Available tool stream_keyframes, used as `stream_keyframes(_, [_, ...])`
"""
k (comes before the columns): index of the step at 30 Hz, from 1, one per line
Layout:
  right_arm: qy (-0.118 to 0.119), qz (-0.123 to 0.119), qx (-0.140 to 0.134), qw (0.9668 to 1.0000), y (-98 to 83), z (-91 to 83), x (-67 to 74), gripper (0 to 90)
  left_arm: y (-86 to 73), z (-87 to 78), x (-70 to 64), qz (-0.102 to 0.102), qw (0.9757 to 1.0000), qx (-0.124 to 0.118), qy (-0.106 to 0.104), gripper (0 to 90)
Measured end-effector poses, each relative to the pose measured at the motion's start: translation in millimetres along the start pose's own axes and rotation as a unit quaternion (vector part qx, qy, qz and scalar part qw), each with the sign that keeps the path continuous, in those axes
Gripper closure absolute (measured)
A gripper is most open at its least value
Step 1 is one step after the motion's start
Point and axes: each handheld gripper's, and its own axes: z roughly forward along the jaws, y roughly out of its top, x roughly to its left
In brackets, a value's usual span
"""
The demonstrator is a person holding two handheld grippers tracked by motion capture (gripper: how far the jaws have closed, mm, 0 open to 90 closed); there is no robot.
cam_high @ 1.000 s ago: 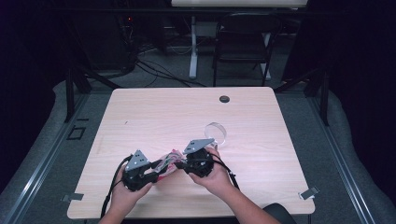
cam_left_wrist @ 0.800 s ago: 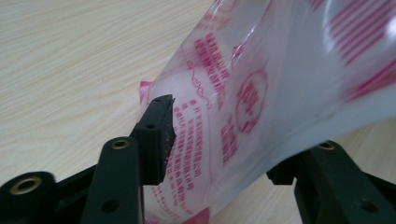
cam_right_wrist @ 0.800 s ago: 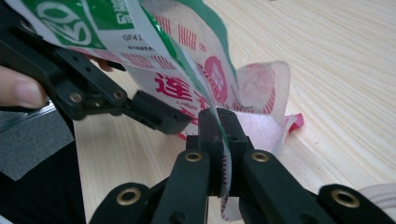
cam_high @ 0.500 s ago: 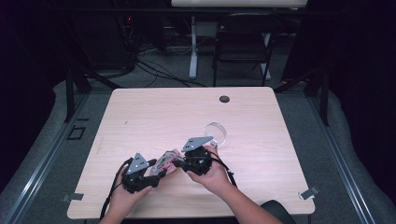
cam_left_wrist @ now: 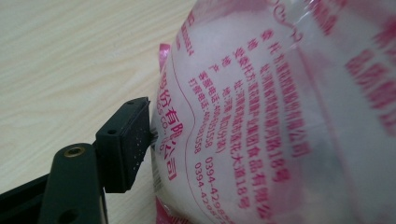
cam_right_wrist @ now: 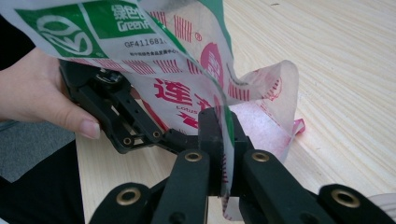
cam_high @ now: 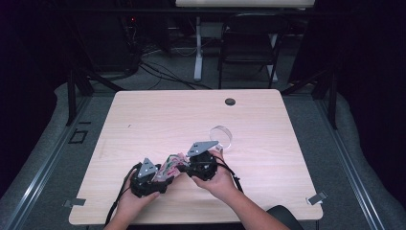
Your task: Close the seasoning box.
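Your right gripper (cam_right_wrist: 224,154) has its jaws pressed together on the edge of the plastic bag (cam_right_wrist: 187,70) (red and green print, white powder inside), pinching the film. Your left gripper (cam_high: 149,176) has just been opening its jaws; one pad (cam_left_wrist: 126,140) sits against the bag's side, not clamping it. The bag hangs between both grippers, just above the counter (cam_high: 158,120). A clear round dish (cam_high: 221,135) lies nearby.

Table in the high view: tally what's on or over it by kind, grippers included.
Black two-jaw grippers: 2 (left gripper, right gripper)
Printed clear plastic bag with pink and green lettering: 1
Clear round glass dish: 1
Dark round grommet set in the light wood tabletop: 1
Total: 5
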Motion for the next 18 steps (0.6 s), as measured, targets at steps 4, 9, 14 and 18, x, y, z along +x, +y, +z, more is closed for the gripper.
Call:
stream_keyframes(4, [-0.001,0.001,0.0,1.0,-0.7,-0.1,0.9,90.0,-0.8,6.8,0.8,0.0,0.9999,0.011,-0.005,28.8])
stream_keyframes(9, [-0.002,0.001,0.0,1.0,-2.0,-0.3,0.7,90.0,-1.4,11.4,0.9,0.005,0.9998,0.019,-0.007,28.6])
stream_keyframes(14, [-0.002,0.0,0.002,1.0,-2.6,-0.5,0.8,90.0,-2.2,14.5,1.0,0.009,0.9996,0.024,-0.007,28.6])
stream_keyframes(18, [-0.004,-0.004,0.006,1.0,-2.6,-0.3,1.8,90.0,-4.6,19.4,0.0,0.016,0.9991,0.039,-0.003,30.2])
